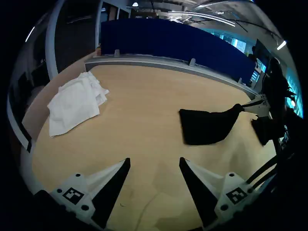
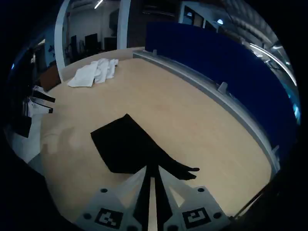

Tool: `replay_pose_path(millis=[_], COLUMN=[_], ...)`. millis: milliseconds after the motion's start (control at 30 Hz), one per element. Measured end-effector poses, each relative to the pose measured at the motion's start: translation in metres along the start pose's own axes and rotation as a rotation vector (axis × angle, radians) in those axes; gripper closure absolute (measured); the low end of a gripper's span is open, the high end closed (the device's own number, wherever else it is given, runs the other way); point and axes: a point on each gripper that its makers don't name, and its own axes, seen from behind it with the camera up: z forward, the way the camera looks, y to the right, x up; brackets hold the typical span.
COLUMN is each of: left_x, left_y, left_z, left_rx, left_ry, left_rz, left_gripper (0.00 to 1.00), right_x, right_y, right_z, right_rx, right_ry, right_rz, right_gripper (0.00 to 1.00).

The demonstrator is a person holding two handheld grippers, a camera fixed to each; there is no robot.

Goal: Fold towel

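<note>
We are holding the left tool low over the pale wooden tabletop, its two fingers standing wide apart with bare wood showing between them. We are gripping with the right tool, whose fingers are drawn in to a narrow slit and are pinching one corner of the black towel. In the right gripper view the towel is lying mostly flat on the tabletop just ahead of that tool, narrowing toward the pinched corner, with a small dark tip sticking out to one side of the fingertips. In the left gripper view we are seeing the same towel ahead and to the right, its corner pulled out to a point where the right tool is meeting it near the tabletop's edge. A crumpled white cloth is lying well apart from the towel, toward the far left corner of the tabletop. A blue partition is running along the far edge behind it all. In the right gripper view the left tool is showing at the left border, well apart from the towel.
</note>
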Motion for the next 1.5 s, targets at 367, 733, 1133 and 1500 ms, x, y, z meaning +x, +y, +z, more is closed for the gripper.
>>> replay_pose_path(millis=[367, 733, 1133, 1500], left_x=[-0.001, -0.007, -0.02, -0.023], left_y=[-0.012, -0.021, -0.031, -0.035], left_z=[-0.01, -0.021, -0.03, -0.033], left_rx=[0.022, 0.047, 0.079, 0.082], left_ry=[0.02, 0.043, 0.047, 0.046], left_rz=[-0.034, -0.103, -0.149, -0.162], left_gripper=[0.06, 0.06, 0.06, 0.06], right_x=[0.032, 0.069, 0.029, 0.025], right_y=[-0.022, -0.075, -0.161, -0.161], right_z=[0.014, 0.048, 0.127, 0.129], right_rx=[0.042, 0.134, 0.265, 0.266], right_ry=[0.015, 0.024, -0.079, -0.087], right_rz=[-0.062, -0.172, -0.152, -0.13], right_gripper=[0.94, 0.94, 0.94, 0.89])
